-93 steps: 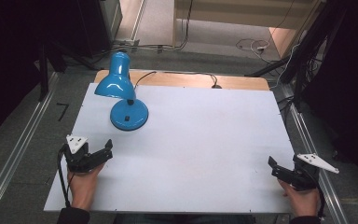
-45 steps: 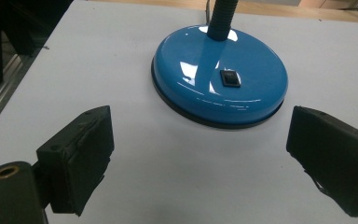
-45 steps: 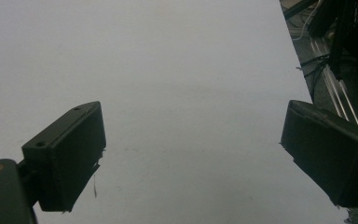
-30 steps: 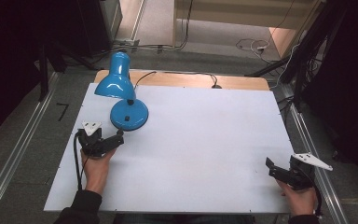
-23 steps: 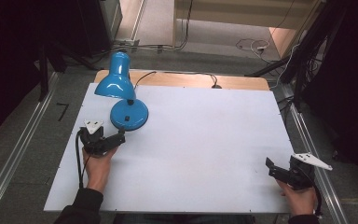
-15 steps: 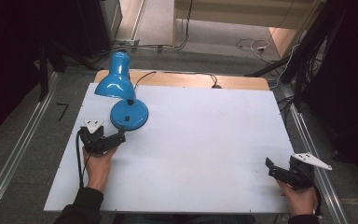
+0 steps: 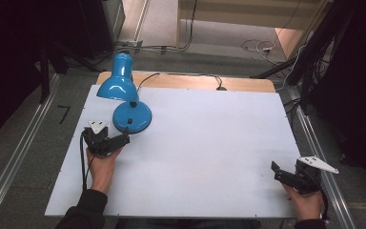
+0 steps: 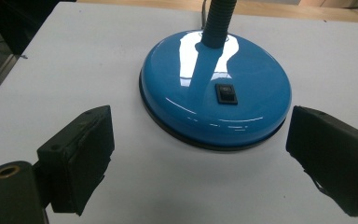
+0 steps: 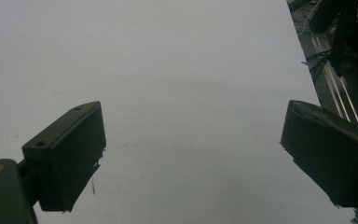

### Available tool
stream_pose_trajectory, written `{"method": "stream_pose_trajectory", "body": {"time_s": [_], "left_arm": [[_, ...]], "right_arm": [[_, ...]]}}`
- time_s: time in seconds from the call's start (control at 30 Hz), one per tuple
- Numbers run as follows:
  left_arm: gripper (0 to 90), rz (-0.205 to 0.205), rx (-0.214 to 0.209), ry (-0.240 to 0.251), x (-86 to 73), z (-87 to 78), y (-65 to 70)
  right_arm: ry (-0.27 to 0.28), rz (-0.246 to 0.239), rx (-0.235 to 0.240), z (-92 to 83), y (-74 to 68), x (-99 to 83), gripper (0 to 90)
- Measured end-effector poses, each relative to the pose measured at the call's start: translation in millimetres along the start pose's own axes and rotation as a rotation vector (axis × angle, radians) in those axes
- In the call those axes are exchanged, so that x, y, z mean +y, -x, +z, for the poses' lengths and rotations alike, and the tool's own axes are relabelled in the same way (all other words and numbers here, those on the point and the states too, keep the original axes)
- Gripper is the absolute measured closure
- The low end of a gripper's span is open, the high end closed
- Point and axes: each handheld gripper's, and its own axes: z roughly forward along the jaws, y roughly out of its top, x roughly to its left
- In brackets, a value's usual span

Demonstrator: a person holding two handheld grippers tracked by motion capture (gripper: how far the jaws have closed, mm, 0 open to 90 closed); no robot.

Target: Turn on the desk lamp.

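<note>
We close in on the lamp

Our left hand-held gripper (image 8: 200, 163) has moved up to the lamp base (image 8: 214, 88), jaws spread; the right hand-held gripper (image 7: 286, 175) waits, released.

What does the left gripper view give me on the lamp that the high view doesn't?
Left gripper view alone: the black rocker switch seen large on the lamp base, framed between the open left tongs, which stand short of it. High view alone: the lamp's blue shade, its cord and the right tongs, open near the table's right edge. Both: base, neck, white tabletop.
</note>
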Motion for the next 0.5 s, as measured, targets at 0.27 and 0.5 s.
{"method": "stream_pose_trajectory", "body": {"time_s": [0.27, 0.5], "left_arm": [[10.3, 0.001, 0.001, 0.007, 2.2, 2.0, 0.6], [10.4, -0.006, 0.004, 0.008, 2.4, 4.8, 0.2]], "right_arm": [[-0.001, -0.007, 0.001, 0.5, -0.1, -0.1, 5.1], [-0.002, -0.01, 0.001, 1.0, -0.2, -0.1, 5.1]]}}
